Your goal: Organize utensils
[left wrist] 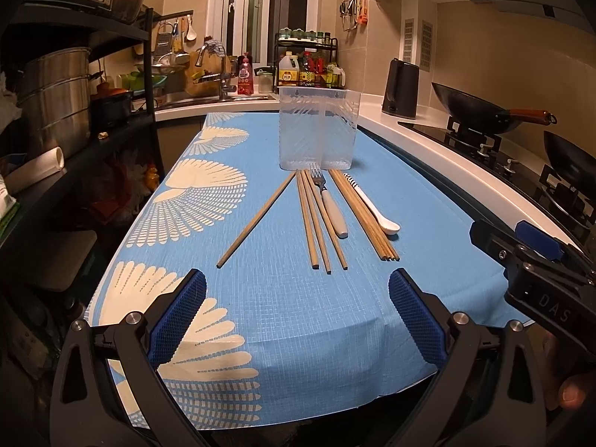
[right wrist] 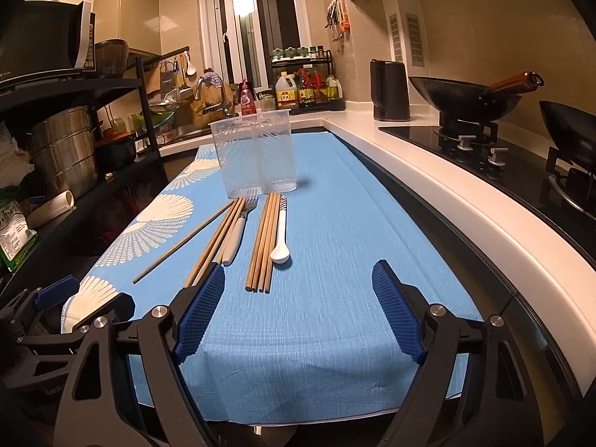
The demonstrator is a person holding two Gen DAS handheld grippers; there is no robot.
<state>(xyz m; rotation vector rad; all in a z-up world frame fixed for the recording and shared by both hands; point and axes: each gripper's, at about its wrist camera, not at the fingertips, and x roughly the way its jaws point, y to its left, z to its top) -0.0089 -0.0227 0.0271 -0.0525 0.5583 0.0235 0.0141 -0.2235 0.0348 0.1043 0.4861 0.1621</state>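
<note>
A clear plastic two-compartment holder [left wrist: 316, 128] [right wrist: 257, 156] stands empty on the blue patterned cloth [left wrist: 283, 298] [right wrist: 327, 223]. In front of it lie several wooden chopsticks [left wrist: 311, 219] [right wrist: 262, 238], a fork with a white handle [left wrist: 329, 205] [right wrist: 238, 231] and a white spoon with a striped handle [left wrist: 372, 205] [right wrist: 281, 234]. My left gripper [left wrist: 297, 313] is open and empty, hovering over the near end of the cloth. My right gripper [right wrist: 300, 305] is open and empty, near the chopstick ends; it also shows at the right of the left wrist view [left wrist: 540, 272].
A white counter [right wrist: 428, 186] runs along the right with a black kettle [right wrist: 389, 91], a gas hob and woks [right wrist: 465, 95]. A black shelf rack with steel pots [left wrist: 56, 104] stands at the left. Sink and bottles are at the back.
</note>
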